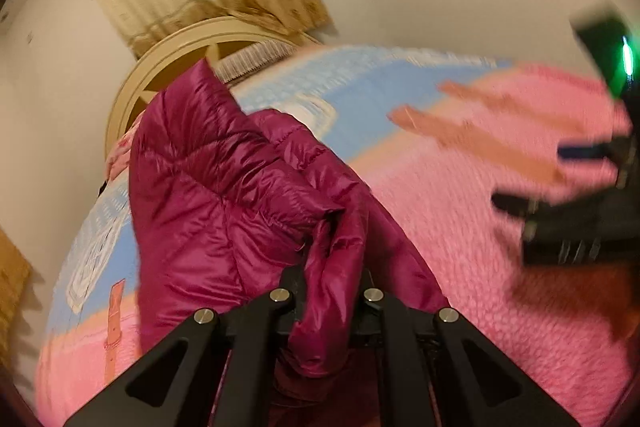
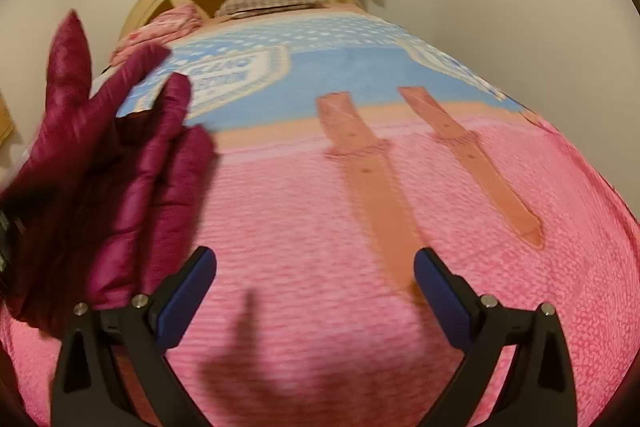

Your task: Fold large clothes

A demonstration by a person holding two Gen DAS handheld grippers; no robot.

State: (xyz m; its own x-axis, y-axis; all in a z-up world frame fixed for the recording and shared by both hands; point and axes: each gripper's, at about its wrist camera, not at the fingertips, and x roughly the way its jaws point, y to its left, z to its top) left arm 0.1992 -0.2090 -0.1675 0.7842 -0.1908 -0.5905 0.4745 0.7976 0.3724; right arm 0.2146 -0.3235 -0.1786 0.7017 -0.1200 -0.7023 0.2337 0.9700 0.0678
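The magenta puffer jacket (image 1: 224,187) hangs bunched above the bed (image 2: 360,227), a fold clamped in the closed left gripper (image 1: 328,291). The right gripper (image 2: 316,291) hovers beside it — jaws wide apart, holding nothing. The slick shell could slide out of that single pinch, I'd judge, and drop the jacket crumpled. On the blue-and-pink bedspread (image 2: 320,67), a white panel's lettering is too blurred to read.

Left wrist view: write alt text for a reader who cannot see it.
The left gripper has its jaws shut on a fold of a shiny magenta puffer jacket, lifted above a pink and blue bedspread. The right gripper shows blurred at the right edge.
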